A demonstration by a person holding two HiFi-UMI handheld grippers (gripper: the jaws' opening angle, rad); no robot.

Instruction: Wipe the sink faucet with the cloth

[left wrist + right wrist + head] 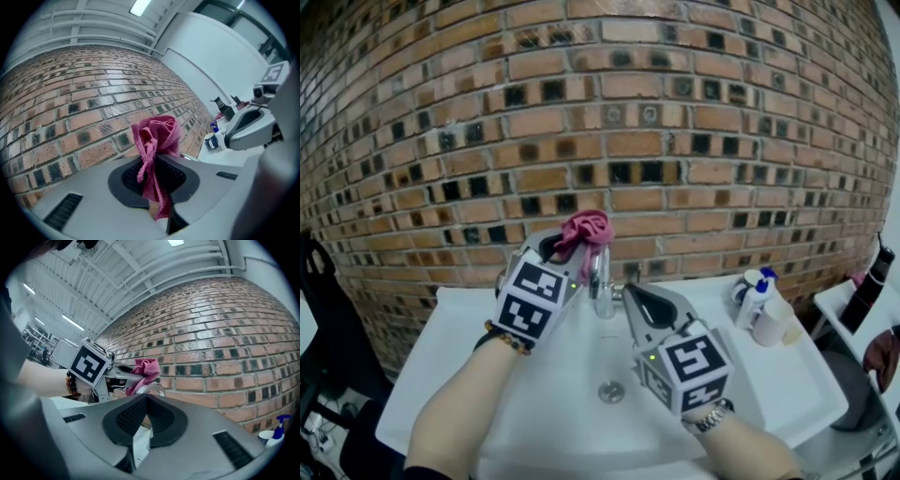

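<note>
Brick wall [675, 112] behind, white sink [469, 375] below. Right gripper [630, 292] clamped shut on nothing, just right of the faucet [602, 291]. Left gripper [565, 248] clenched on the pink cloth [589, 230], bunched above its jaws beside the faucet's top (touching or not, hard to tell).

The red-brown brick wall [675, 141] rises close behind the curved chrome faucet [602, 291], leaving little room there. The left gripper [565, 248], with its bunched pink cloth [586, 230], crowds the faucet's left side, the right gripper [630, 292] its right. White plastic bottles [759, 300] occupy the white ceramic sink's [459, 347] right ledge; the basin around the round metal drain [611, 391] lies open
</note>
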